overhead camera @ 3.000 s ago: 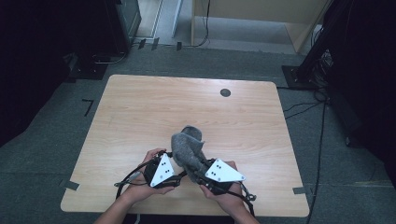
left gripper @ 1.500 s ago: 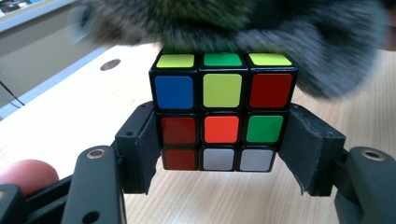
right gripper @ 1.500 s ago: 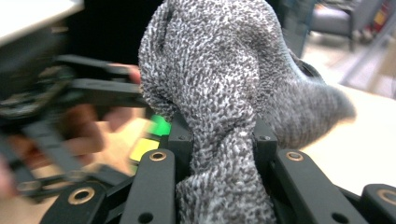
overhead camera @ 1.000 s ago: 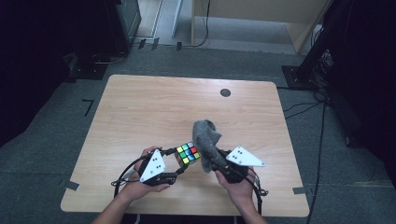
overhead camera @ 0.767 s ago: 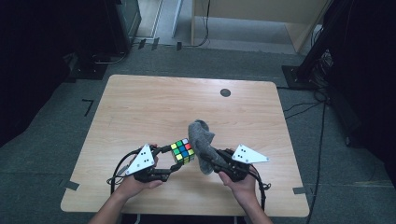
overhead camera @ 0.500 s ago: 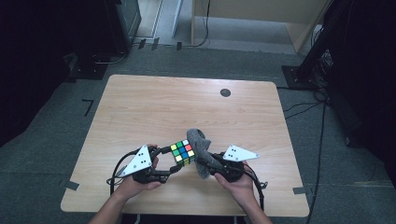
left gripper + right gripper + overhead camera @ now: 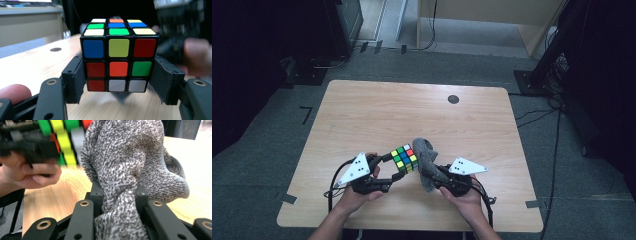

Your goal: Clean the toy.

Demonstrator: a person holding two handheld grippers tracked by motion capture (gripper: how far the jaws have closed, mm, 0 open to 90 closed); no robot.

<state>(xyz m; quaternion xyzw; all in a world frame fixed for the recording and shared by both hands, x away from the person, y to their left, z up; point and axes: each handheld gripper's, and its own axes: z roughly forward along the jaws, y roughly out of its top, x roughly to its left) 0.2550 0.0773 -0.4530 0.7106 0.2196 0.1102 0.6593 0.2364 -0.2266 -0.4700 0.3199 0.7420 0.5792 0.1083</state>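
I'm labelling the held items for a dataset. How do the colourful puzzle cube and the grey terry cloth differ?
The multicoloured plastic puzzle cube is rigid and square-edged; the grey speckled terry cloth is soft and bunched into folds. The cube's faces are glossy stickers of many colours; the cloth is matte and looped, one mottled grey. The cube sits between the left gripper's jaws; the cloth is pinched in the right gripper's. Both are held above the wooden table, close together.

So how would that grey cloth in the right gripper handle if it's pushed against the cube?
Probably floppy: the grey cloth bunches and droops where the right gripper pinches it. Its looped pile looks grippy, so it should drag rather than slide. It likely yields against the stiff cube, which the left gripper clamps.
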